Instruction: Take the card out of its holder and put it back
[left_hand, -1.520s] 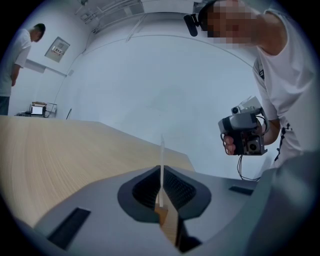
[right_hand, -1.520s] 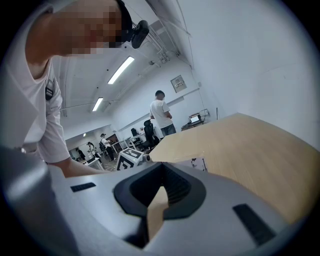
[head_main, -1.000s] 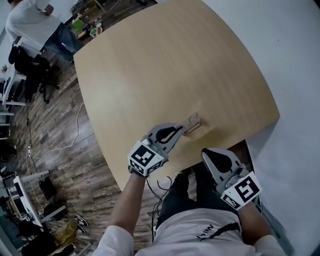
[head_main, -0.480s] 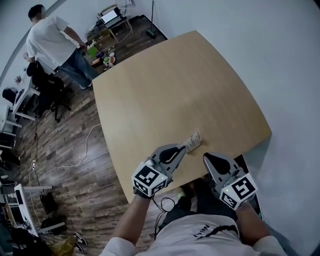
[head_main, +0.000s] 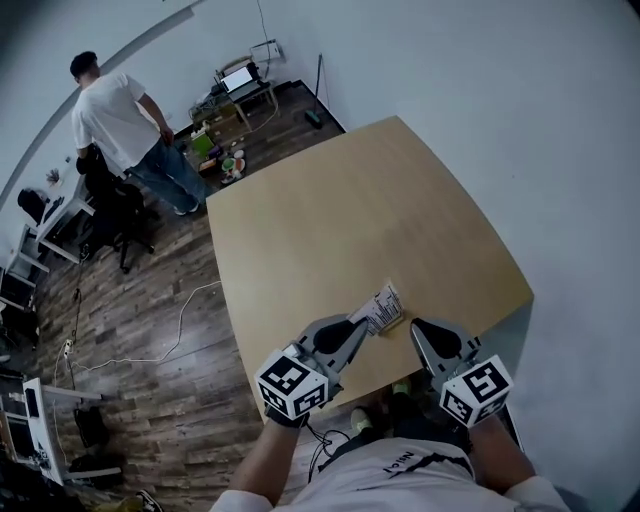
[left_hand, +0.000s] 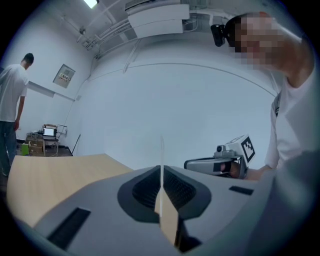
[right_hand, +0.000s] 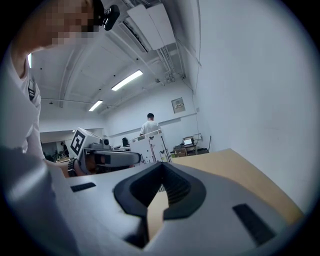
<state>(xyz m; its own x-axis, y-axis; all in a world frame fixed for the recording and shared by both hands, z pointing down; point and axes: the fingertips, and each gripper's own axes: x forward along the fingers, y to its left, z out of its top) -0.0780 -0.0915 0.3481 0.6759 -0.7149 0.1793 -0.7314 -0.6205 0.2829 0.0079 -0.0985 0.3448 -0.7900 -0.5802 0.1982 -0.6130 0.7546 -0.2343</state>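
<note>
Card (head_main: 382, 308) and holder: where are they now?

— Clamped in the left gripper (head_main: 364, 319), at the near edge of the table (head_main: 330, 210). The left gripper view shows a thin sheet edge-on, pinched between the closed pads. It stands up against the far wall, not the tabletop.

So it is off the table?

— It looks so. A second ago it lay flat on the wood, with the left gripper already closed on its near end. Since then that gripper has lifted and tilted it, so the printed face now turns up towards the head camera.

And the right gripper (head_main: 420, 327)?

— Jaws together, nothing between them. It has drawn in from the right, though. A second ago it was well apart from the card; now its tips sit just beside the card's right edge, not touching.

Can you tell the card from the holder?

— No. They read as one flat printed piece, so I judge that the card is still inside and the pull-out has not begun.

What does that mean for the task?

— The pick-up looks done, and the left side now serves as the steady hand. The right jaws would have to open before they could take a free edge. A thin sheet held by one end may flex or twist when pulled.

Anything else about?

— A person (head_main: 125, 125) stands far off to the left, well clear of the table.
</note>
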